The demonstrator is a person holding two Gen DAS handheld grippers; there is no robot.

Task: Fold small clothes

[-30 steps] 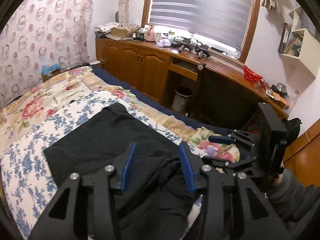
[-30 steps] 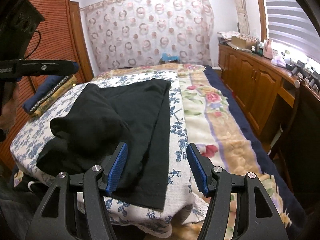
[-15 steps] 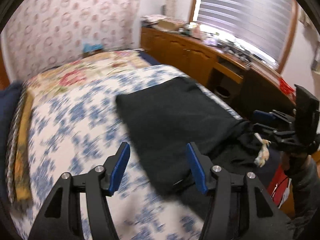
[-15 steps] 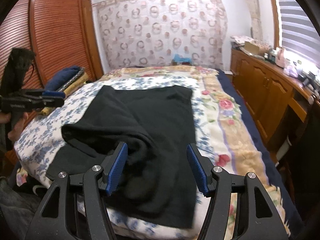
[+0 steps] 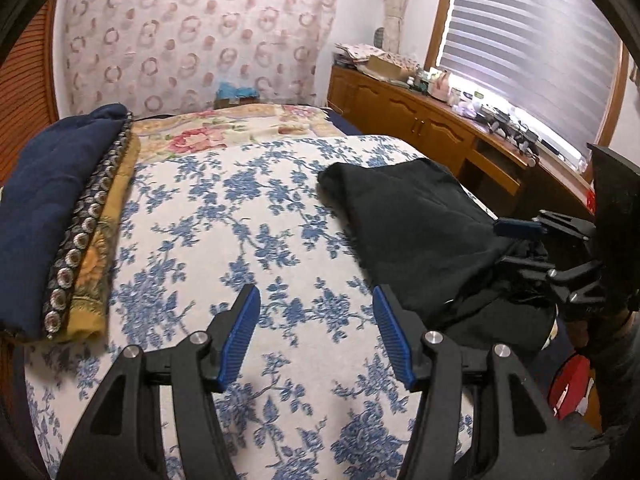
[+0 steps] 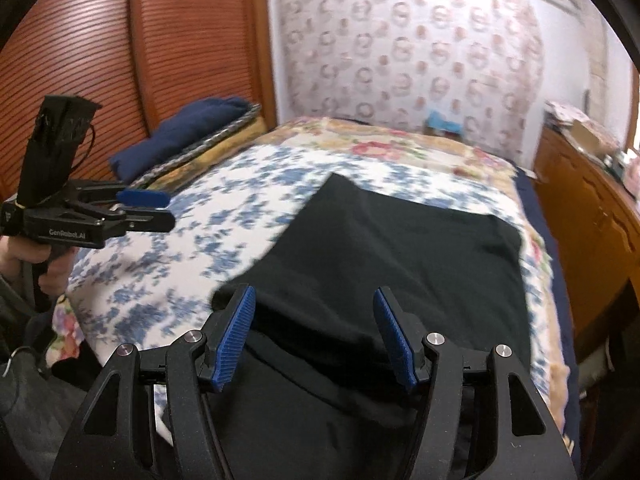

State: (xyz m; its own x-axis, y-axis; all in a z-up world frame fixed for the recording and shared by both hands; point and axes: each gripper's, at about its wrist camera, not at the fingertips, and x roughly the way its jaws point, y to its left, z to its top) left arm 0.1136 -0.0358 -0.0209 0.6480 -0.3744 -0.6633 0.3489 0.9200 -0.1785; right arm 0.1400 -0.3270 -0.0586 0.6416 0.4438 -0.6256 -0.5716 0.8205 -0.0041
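A black garment (image 6: pixel 404 256) lies partly folded on the blue-flowered bedspread (image 6: pixel 208 216); in the left wrist view the garment (image 5: pixel 412 232) lies to the right. My right gripper (image 6: pixel 314 334) is open and empty, hovering over the garment's bunched near edge. My left gripper (image 5: pixel 316 340) is open and empty above bare bedspread (image 5: pixel 240 240), left of the garment. The left gripper (image 6: pixel 146 210) also shows in the right wrist view, at the bed's left side. The right gripper (image 5: pixel 520 240) shows in the left wrist view, at the garment's right edge.
A folded navy and gold blanket stack (image 5: pixel 68 216) lies along the bed's left side. A wooden sideboard (image 5: pixel 432 128) with clutter runs under the window on the right. A wooden slatted wardrobe (image 6: pixel 140 48) stands to the left of the bed.
My left gripper has let go of the garment and swung left, off it and over bare bedspread. My right gripper has shifted onto the garment's near edge. Both stay open.
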